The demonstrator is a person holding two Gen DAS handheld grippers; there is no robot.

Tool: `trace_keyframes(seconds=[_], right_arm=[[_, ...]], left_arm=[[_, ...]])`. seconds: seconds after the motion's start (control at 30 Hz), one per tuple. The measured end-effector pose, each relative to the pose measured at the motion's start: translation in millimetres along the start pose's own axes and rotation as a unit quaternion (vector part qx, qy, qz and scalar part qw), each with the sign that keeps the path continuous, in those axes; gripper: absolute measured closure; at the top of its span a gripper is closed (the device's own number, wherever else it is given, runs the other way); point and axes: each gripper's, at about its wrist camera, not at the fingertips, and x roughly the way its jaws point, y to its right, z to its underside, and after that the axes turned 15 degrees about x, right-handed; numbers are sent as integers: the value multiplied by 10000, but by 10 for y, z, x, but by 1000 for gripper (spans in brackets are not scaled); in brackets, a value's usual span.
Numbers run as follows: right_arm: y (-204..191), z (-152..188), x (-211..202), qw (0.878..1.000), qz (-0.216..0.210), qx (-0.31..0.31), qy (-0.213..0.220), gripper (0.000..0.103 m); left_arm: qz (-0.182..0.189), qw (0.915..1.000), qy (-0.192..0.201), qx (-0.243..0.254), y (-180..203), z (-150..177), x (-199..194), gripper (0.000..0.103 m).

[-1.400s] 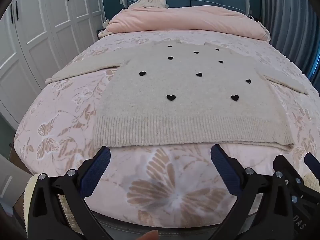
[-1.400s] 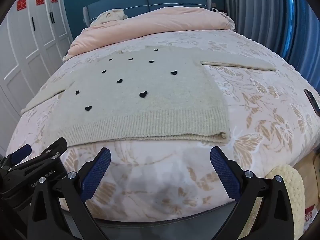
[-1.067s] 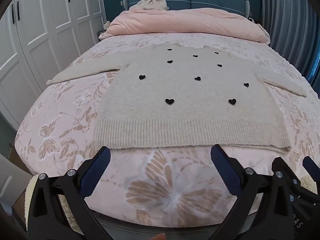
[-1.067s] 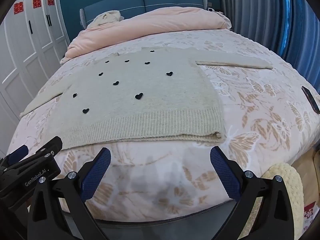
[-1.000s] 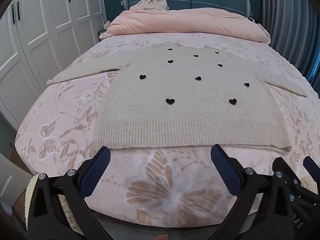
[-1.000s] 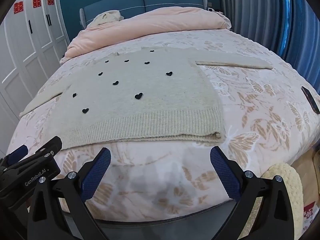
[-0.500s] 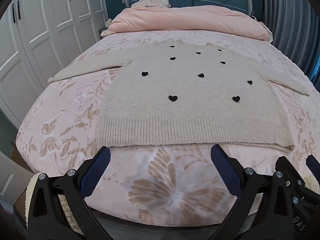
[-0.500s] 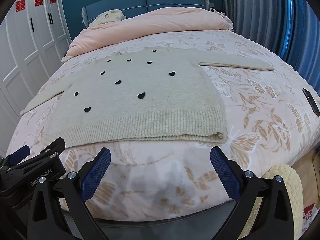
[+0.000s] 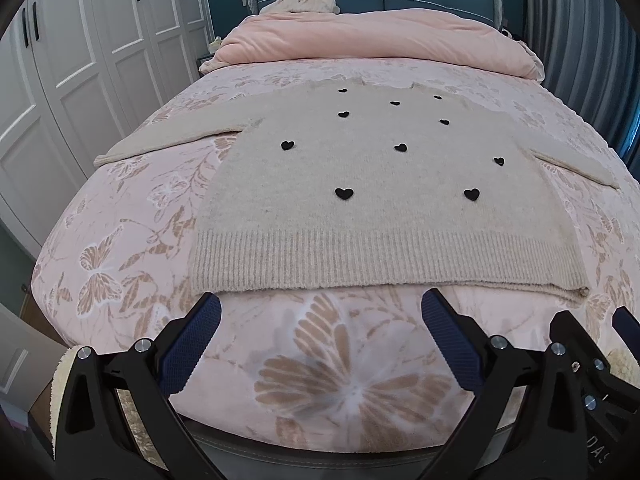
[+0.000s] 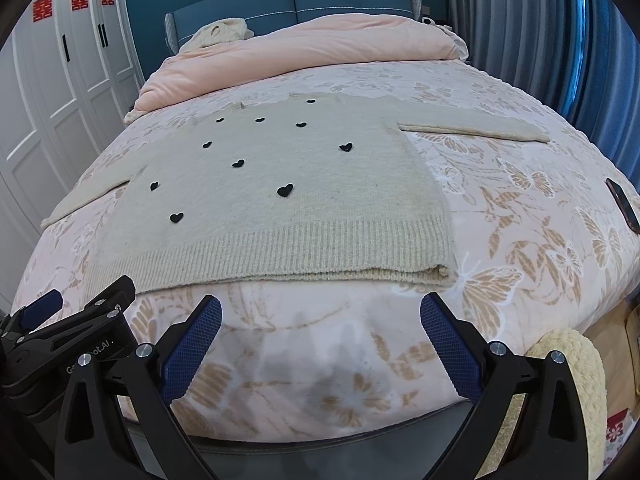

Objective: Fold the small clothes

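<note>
- Right wrist view: white lettering on the black body of the left gripper (image 10: pixel 72 320), at the lower left, is partly covered and reads roughly "G…bot.AI".
- Red paper characters (image 10: pixel 78 2) are stuck on the white panelled wardrobe doors (image 10: pixel 52 92), far ahead and to the left; I cannot make out their meaning.
- Left wrist view: the letters "DAS" show sideways on the black body of the right gripper (image 9: pixel 592 360), at the lower right edge.
- Left gripper, in its own view (image 9: pixel 320 332), has its blue-padded fingers (image 9: pixel 188 348) spread wide apart with nothing between them.
- Right gripper, in its own view (image 10: pixel 320 332), is likewise spread wide and holds nothing.
- Beige knitted sweater with small black hearts (image 9: pixel 380 200) lies flat on the pink butterfly-print bedspread (image 9: pixel 340 380), just ahead of both grippers and not touched by either.
- Its ribbed hem (image 10: pixel 300 252) is the nearest part, just beyond the fingertips; both sleeves stretch out to the sides.
- Rumpled pink duvet (image 10: pixel 320 52) lies beyond the sweater, in front of a blue padded headboard (image 10: pixel 292 4).
- Dark flat phone-like object (image 10: pixel 622 204) lies on the bedspread, ahead and far to the right of the right gripper.
</note>
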Motion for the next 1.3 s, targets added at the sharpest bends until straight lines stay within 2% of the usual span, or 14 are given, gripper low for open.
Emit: trace_keyframes(seconds=[1.3], right_arm=[[-36, -7, 58, 9999, 33, -17, -94, 5]], left_arm=[[-85, 9998, -60, 161, 61, -29, 16, 5]])
